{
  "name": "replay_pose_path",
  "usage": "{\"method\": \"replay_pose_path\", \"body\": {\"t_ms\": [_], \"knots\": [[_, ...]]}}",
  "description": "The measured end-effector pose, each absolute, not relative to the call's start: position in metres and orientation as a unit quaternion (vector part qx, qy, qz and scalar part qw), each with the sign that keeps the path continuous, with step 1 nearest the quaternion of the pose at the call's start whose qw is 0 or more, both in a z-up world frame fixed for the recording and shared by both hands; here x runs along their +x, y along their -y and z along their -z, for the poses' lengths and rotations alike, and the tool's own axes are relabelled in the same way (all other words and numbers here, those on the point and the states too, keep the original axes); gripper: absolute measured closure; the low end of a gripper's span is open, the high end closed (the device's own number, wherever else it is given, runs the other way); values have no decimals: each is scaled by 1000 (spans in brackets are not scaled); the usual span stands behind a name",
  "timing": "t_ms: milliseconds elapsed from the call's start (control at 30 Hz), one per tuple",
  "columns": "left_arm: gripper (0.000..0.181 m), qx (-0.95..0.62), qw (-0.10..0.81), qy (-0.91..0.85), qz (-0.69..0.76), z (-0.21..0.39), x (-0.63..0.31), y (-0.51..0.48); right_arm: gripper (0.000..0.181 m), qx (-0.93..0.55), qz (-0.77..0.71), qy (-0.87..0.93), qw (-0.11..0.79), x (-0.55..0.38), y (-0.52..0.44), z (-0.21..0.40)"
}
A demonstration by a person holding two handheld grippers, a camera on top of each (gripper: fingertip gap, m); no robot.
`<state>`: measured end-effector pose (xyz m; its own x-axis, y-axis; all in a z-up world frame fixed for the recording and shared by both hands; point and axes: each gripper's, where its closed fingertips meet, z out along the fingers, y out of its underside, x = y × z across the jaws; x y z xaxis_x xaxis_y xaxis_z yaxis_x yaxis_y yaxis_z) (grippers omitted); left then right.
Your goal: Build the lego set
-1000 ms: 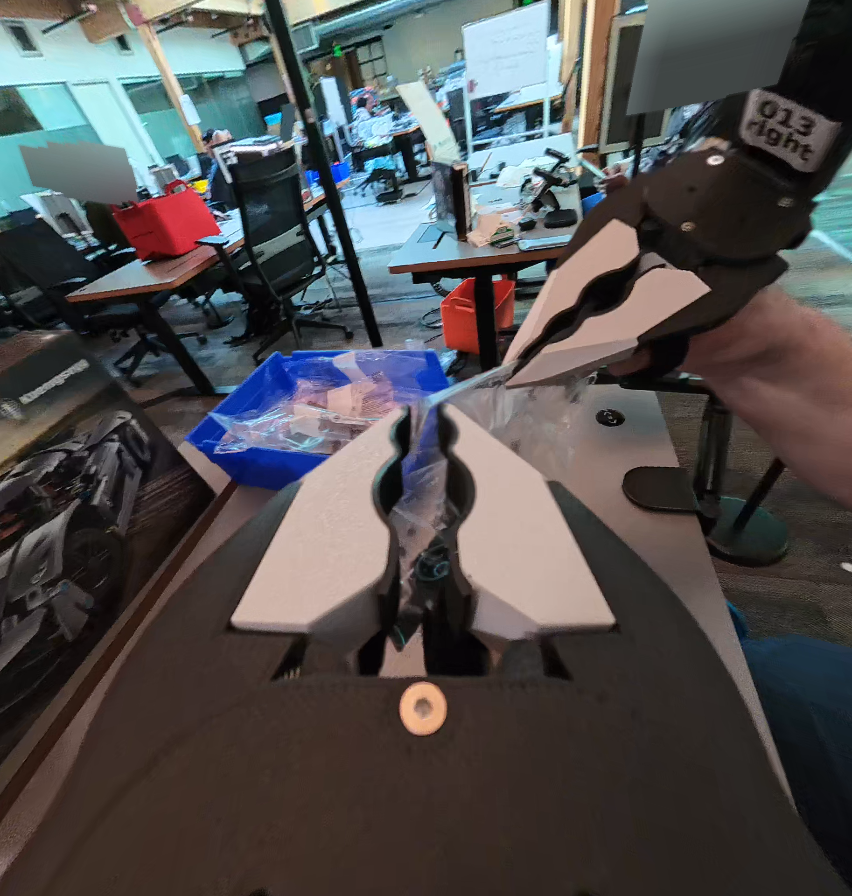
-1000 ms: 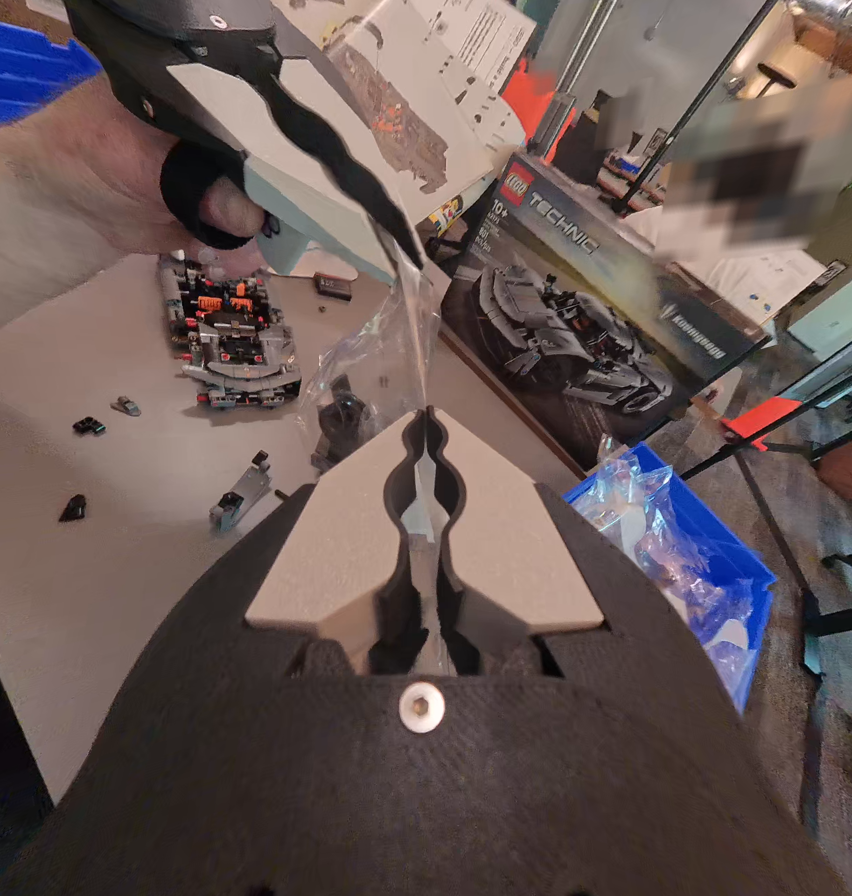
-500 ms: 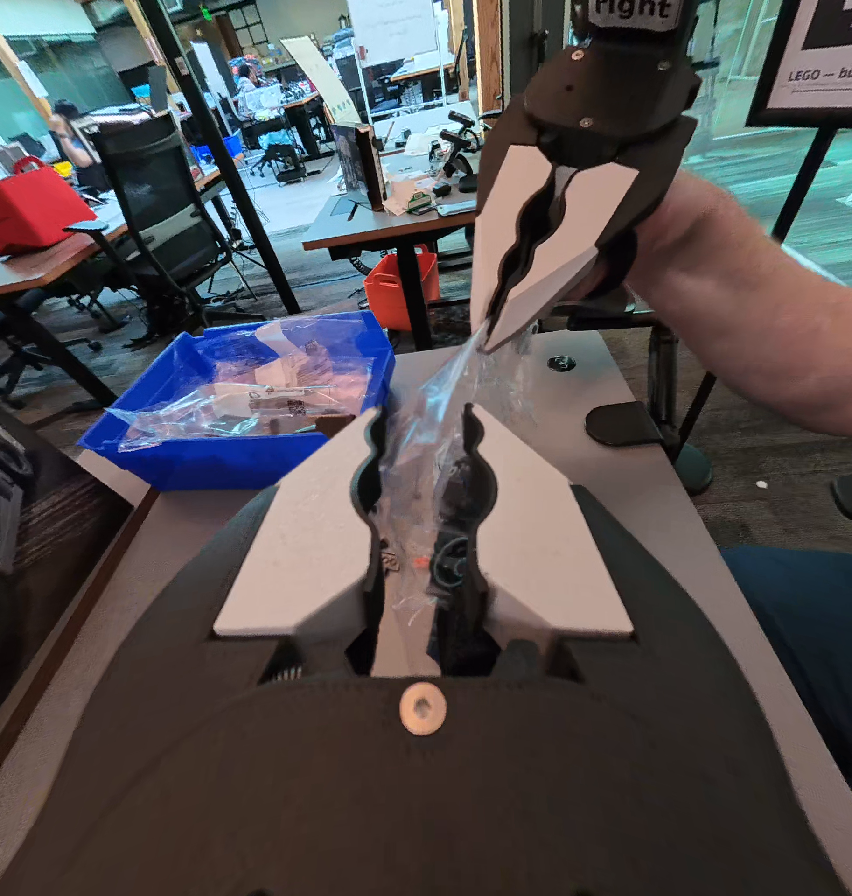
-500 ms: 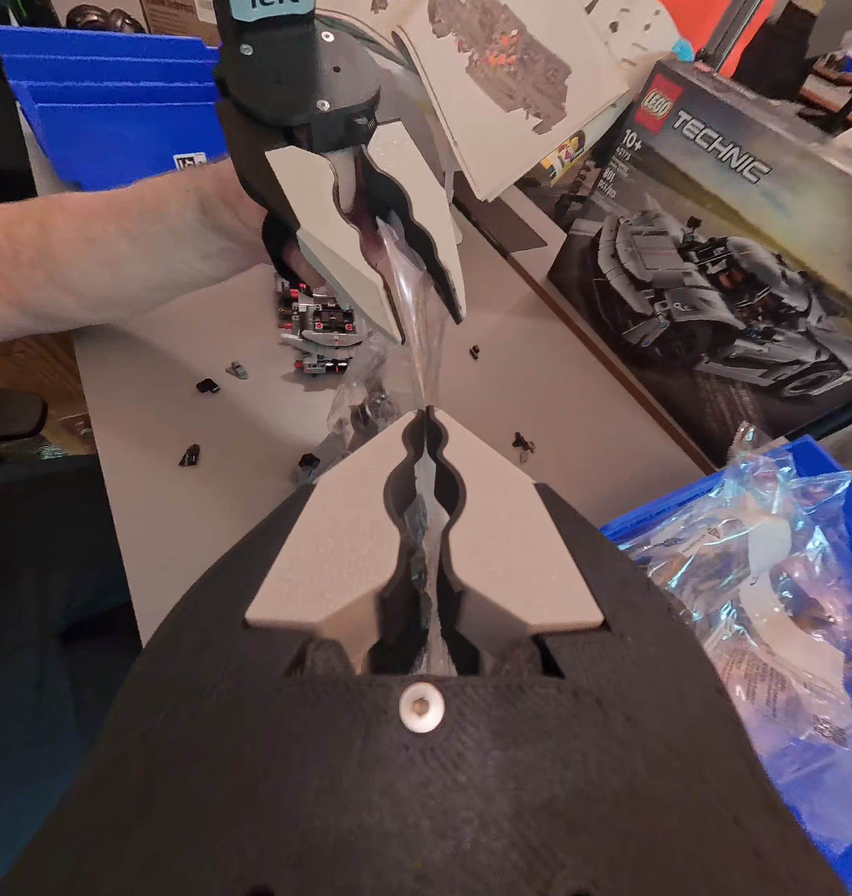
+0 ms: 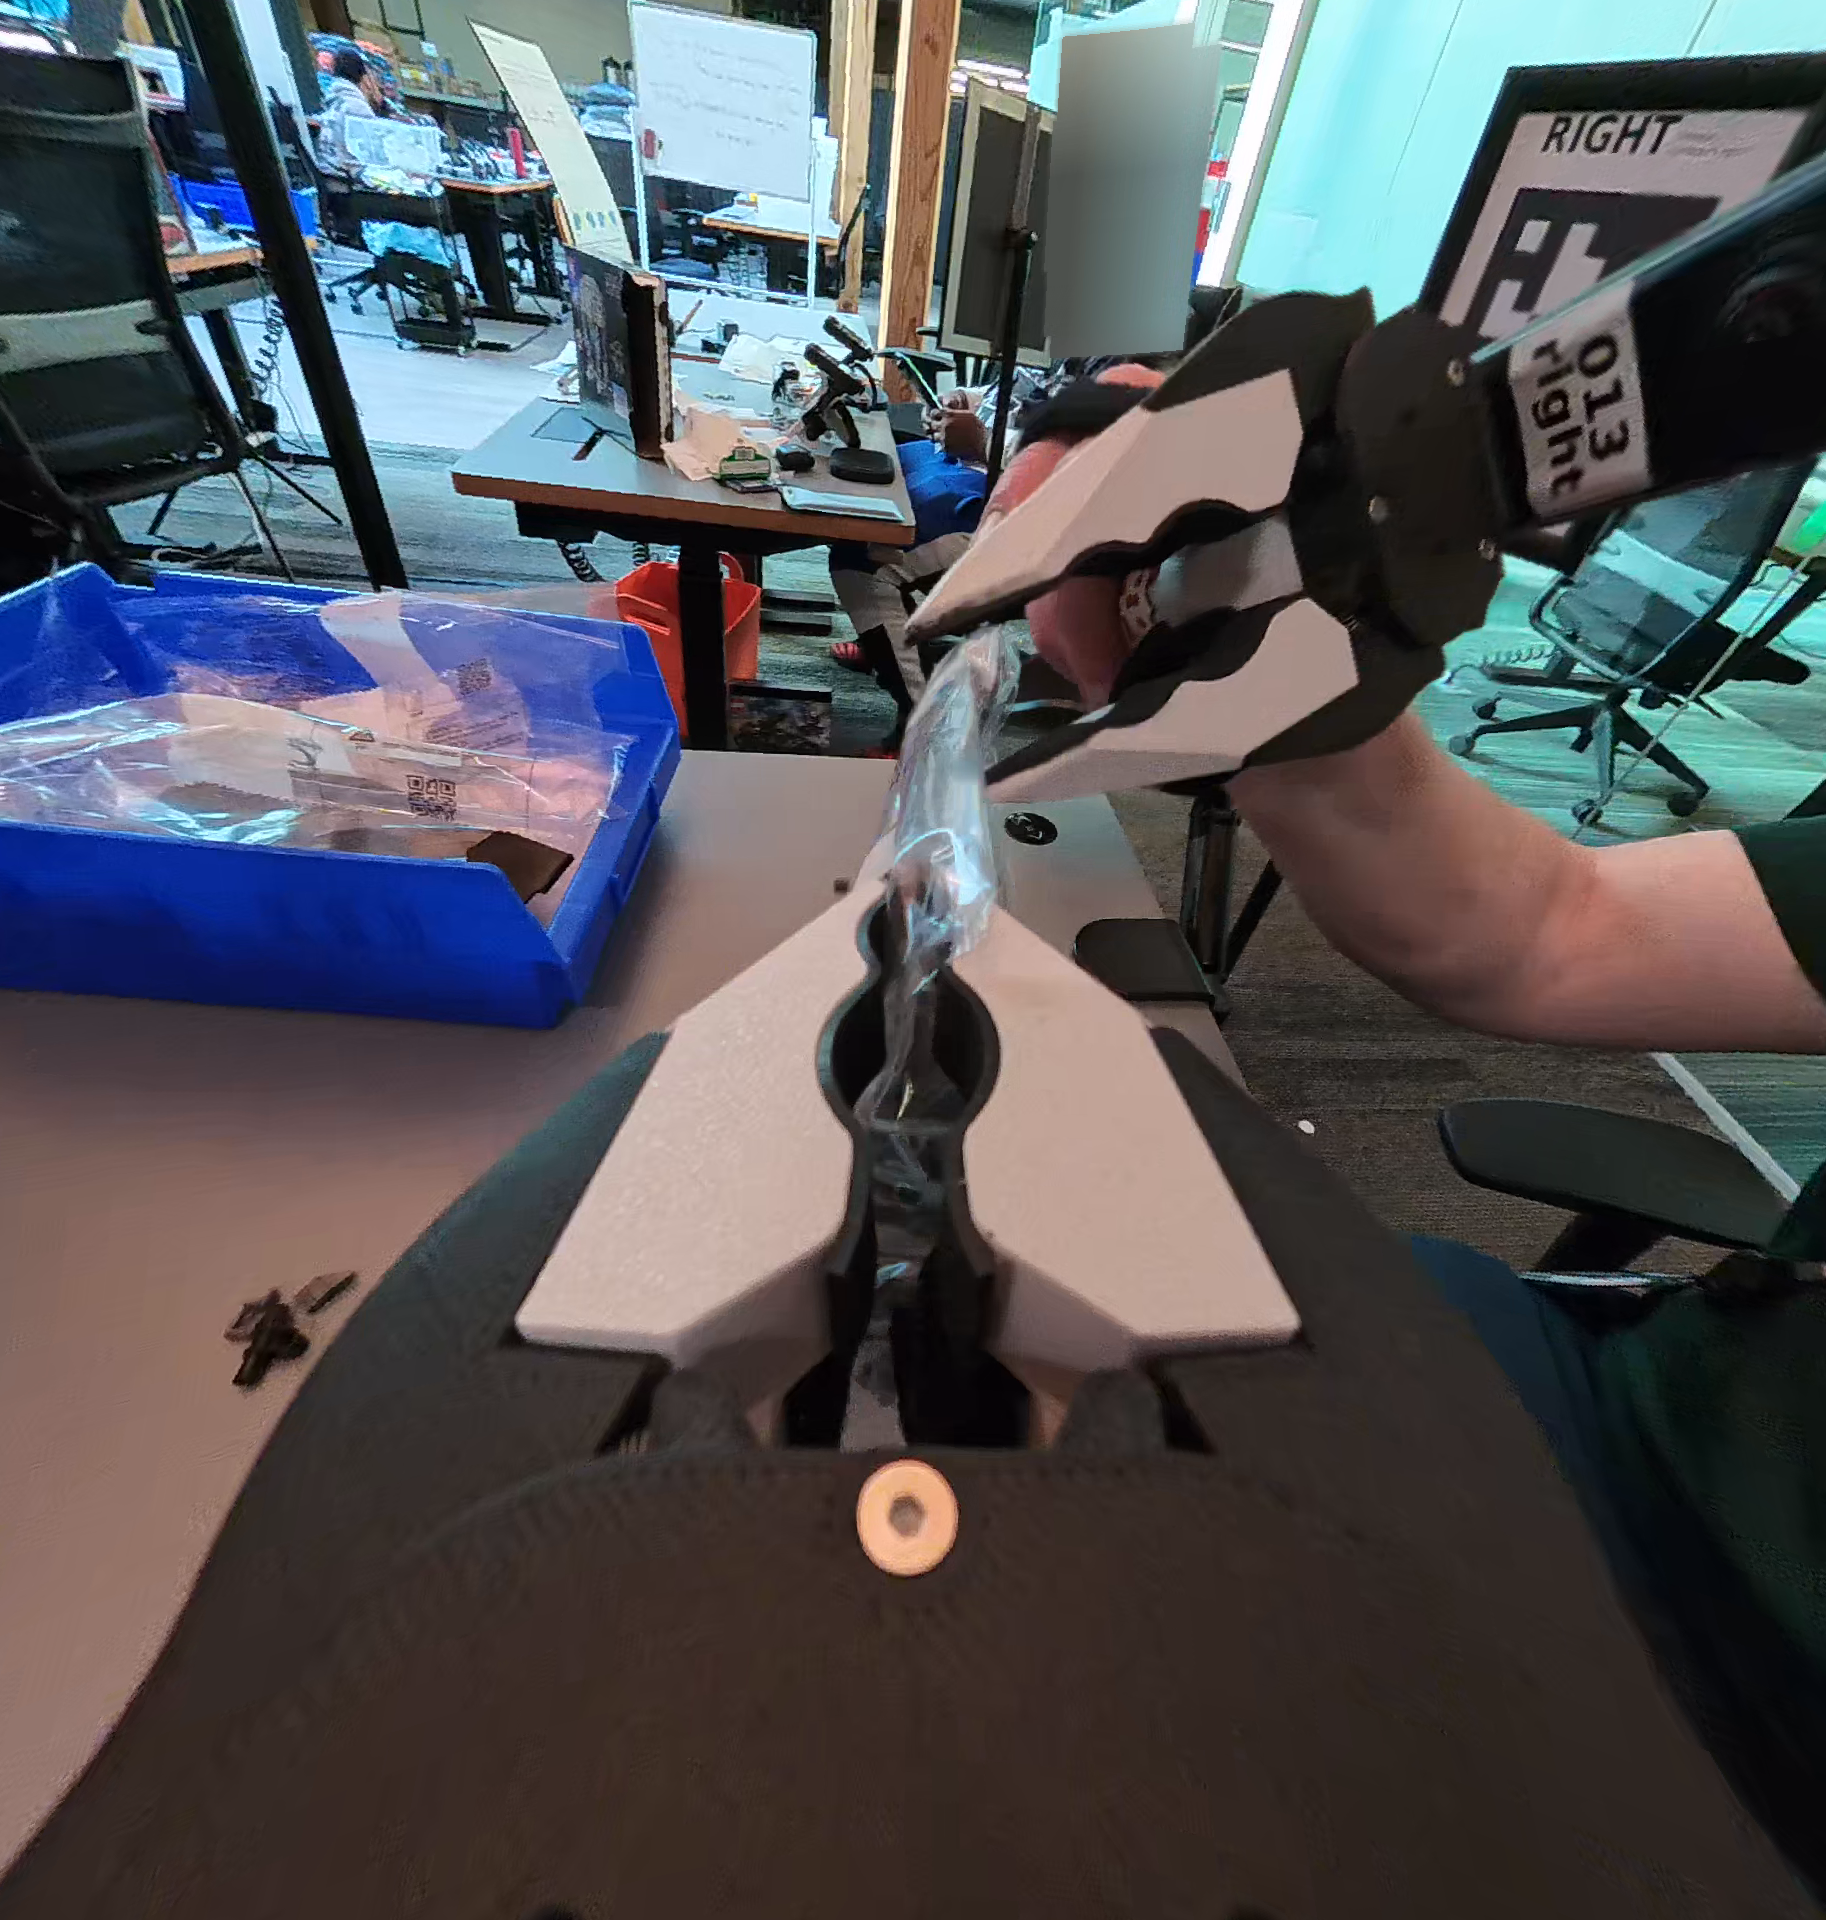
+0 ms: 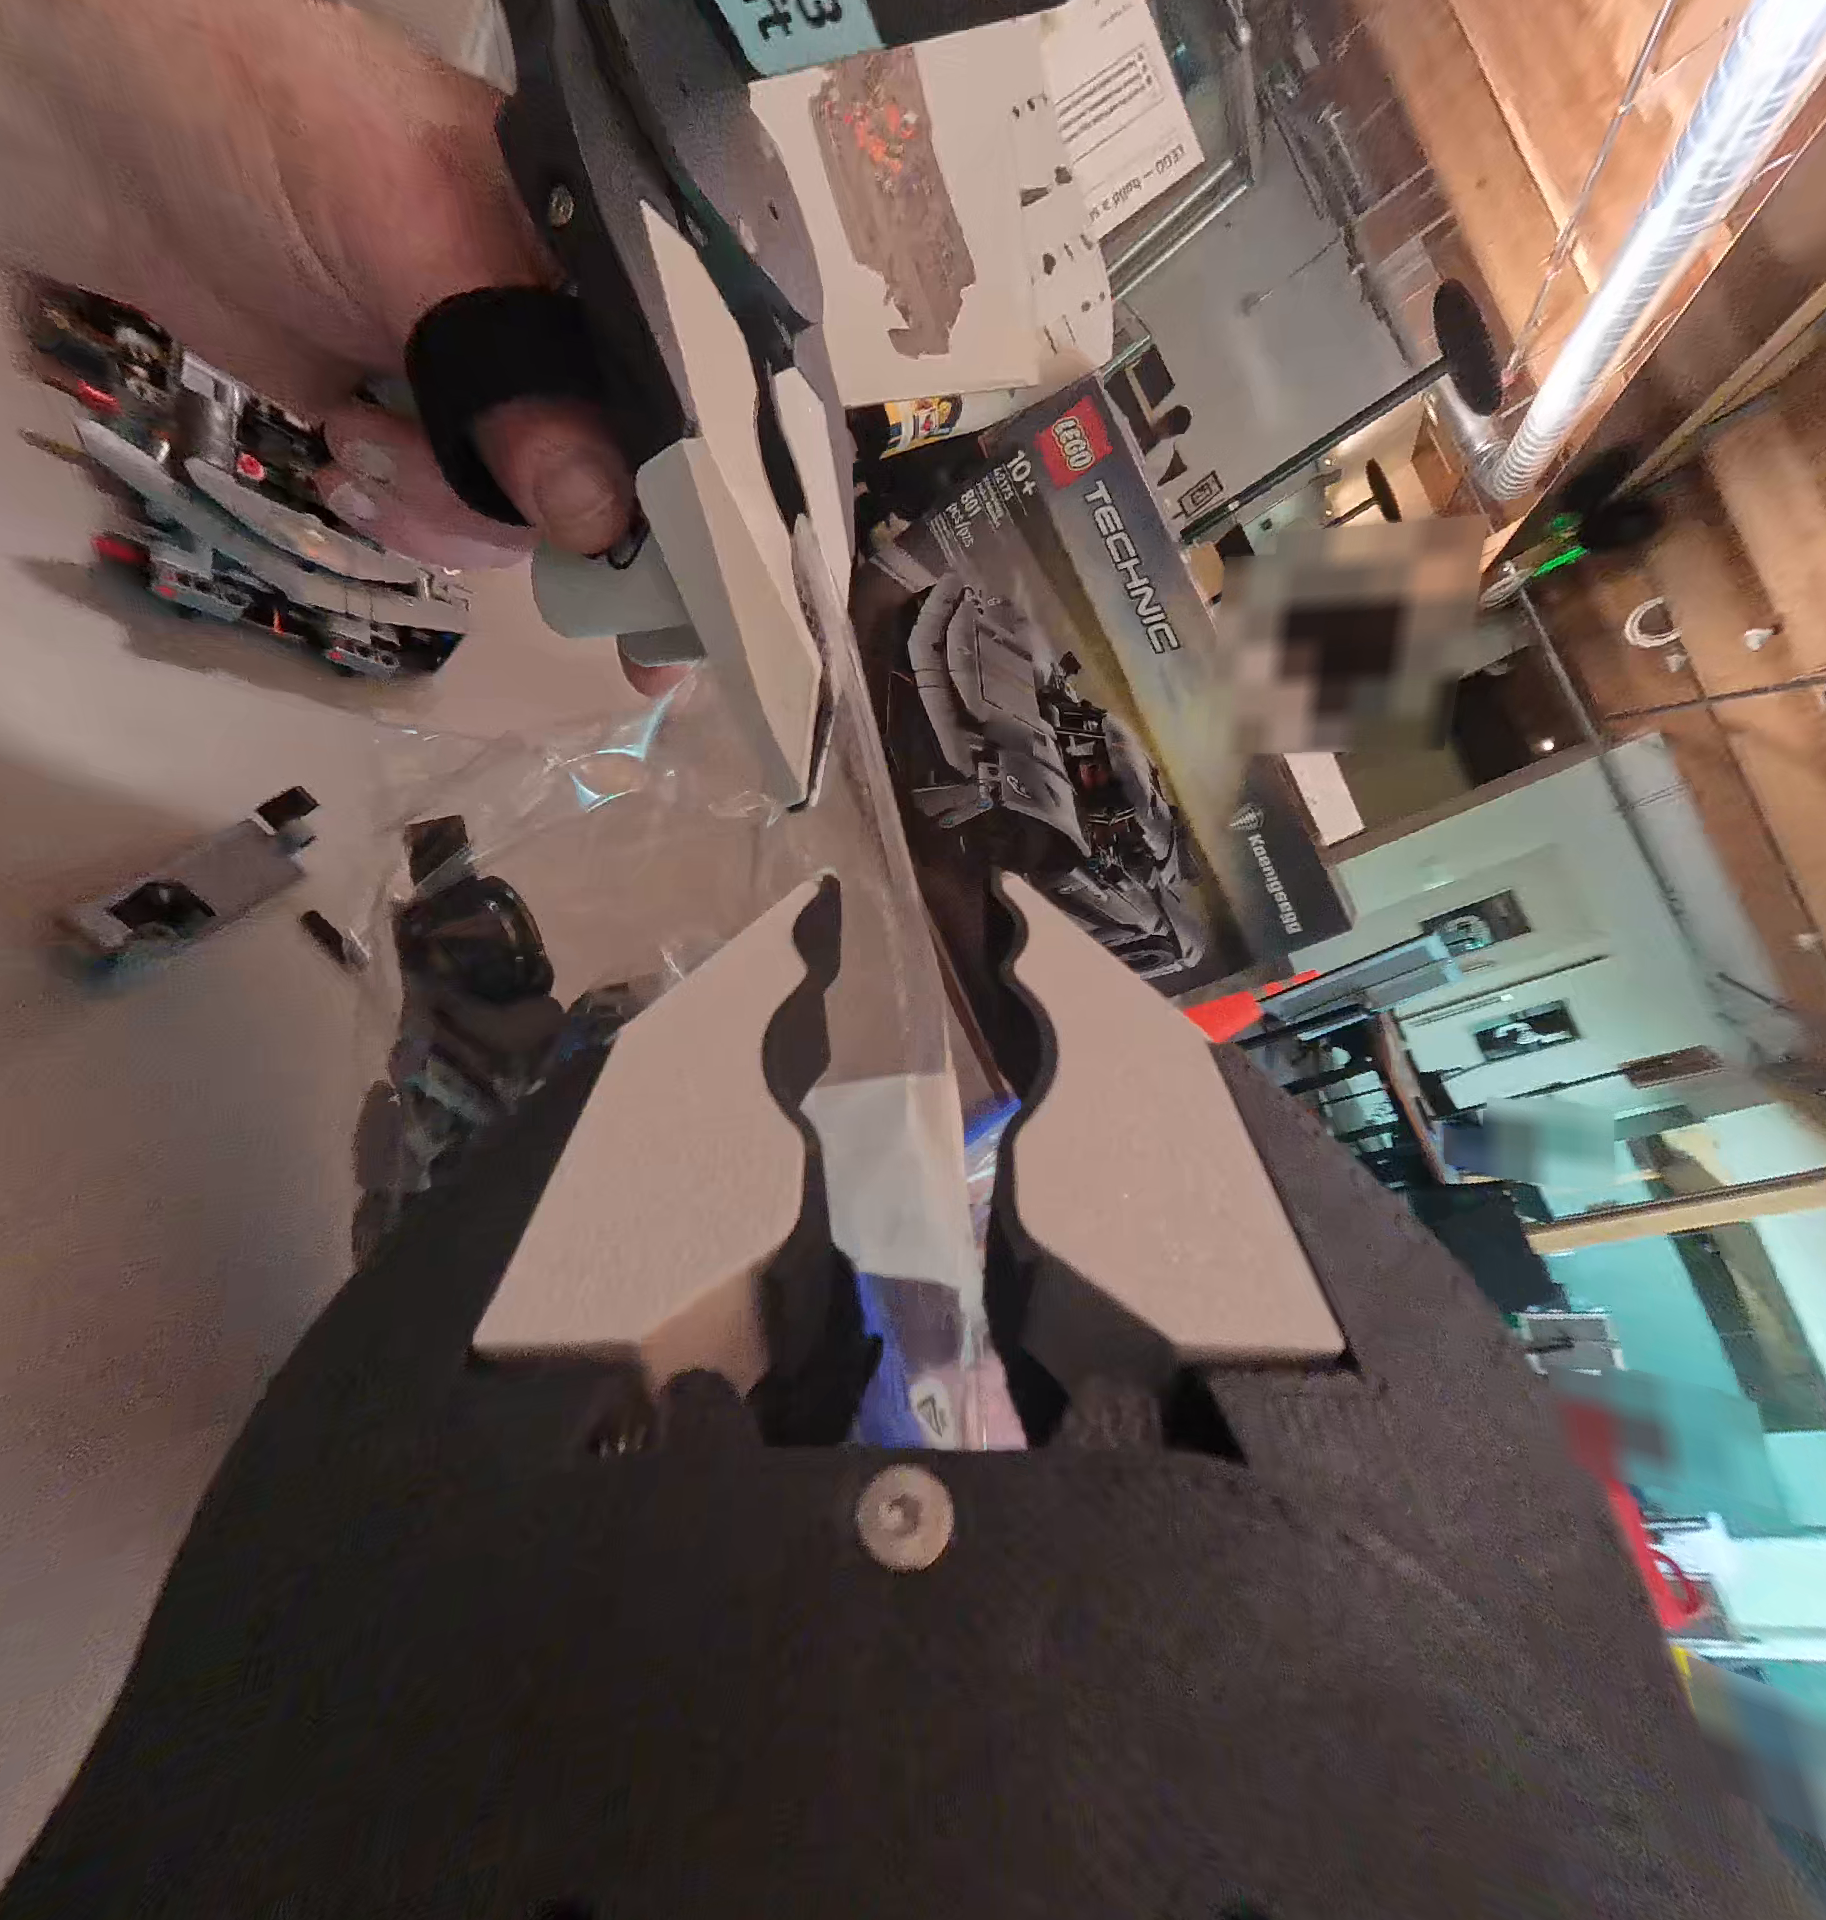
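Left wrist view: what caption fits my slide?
Left gripper pinches a clear plastic bag beside the open right gripper.

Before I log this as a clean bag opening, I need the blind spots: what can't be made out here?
Left wrist view: the clear bag is crumpled inside the left gripper; its pieces are hidden.
Left wrist view: the blue bin is cut off by the left edge.
Right wrist view: motion blur smears the part-built car and the loose pieces.
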<state>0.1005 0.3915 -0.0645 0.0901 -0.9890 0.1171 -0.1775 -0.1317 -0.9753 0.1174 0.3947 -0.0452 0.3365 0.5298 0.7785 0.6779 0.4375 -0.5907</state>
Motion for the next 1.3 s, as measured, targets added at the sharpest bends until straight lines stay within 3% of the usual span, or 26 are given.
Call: {"method": "replay_pose_path", "body": {"t_ms": [133, 267, 433, 867, 1000, 1300], "knots": [[181, -590, 432, -496, 469, 63, 102, -386, 178, -497, 98, 590, 628, 108, -395, 48], [181, -584, 427, -498, 479, 60, 101, -384, 181, -486, 92, 591, 638, 105, -394, 46], [181, -577, 433, -507, 471, 61, 98, -383, 181, -526, -21, 574, 627, 102, -394, 44], [181, -521, 514, -595, 333, 67, 97, -379, 181, -679, -384, 538, 320, 101, -374, 51], [172, -507, 554, -604, 266, 62, 97, -381, 181, -686, -412, 524, 292, 103, -375, 49], [170, -486, 578, -618, 217, 55, 94, -377, 181, -690, -413, 523, 281, 101, -373, 46]]}}
